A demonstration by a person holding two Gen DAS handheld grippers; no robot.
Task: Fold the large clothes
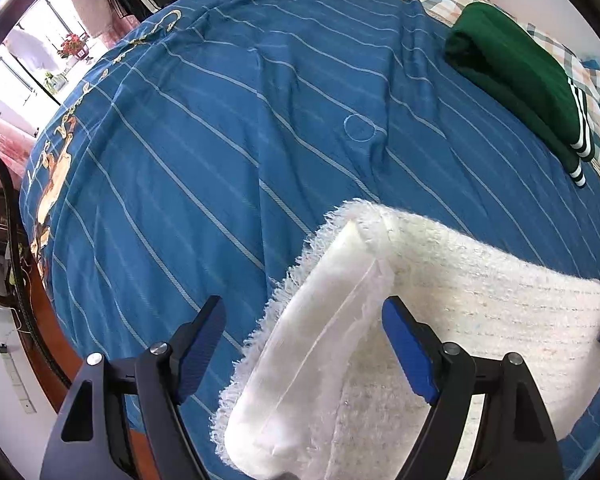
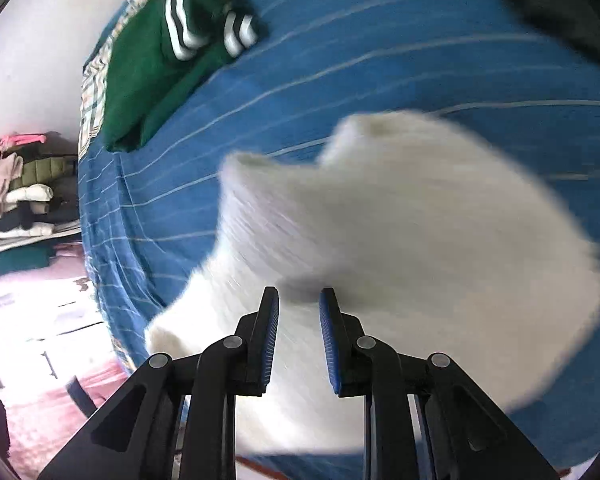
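A fluffy white garment lies partly folded on the blue striped bedspread, its smooth white lining turned up along the near edge. My left gripper is wide open with the folded edge between its fingers, not clamped. In the right wrist view the white garment is motion-blurred. My right gripper is above it, jaws narrowly apart with white fabric showing in the gap; whether it grips is unclear.
A folded green garment with white stripes lies at the far side of the bed, also in the right wrist view. A pile of clothes sits beside the bed. A window with potted flowers is far left.
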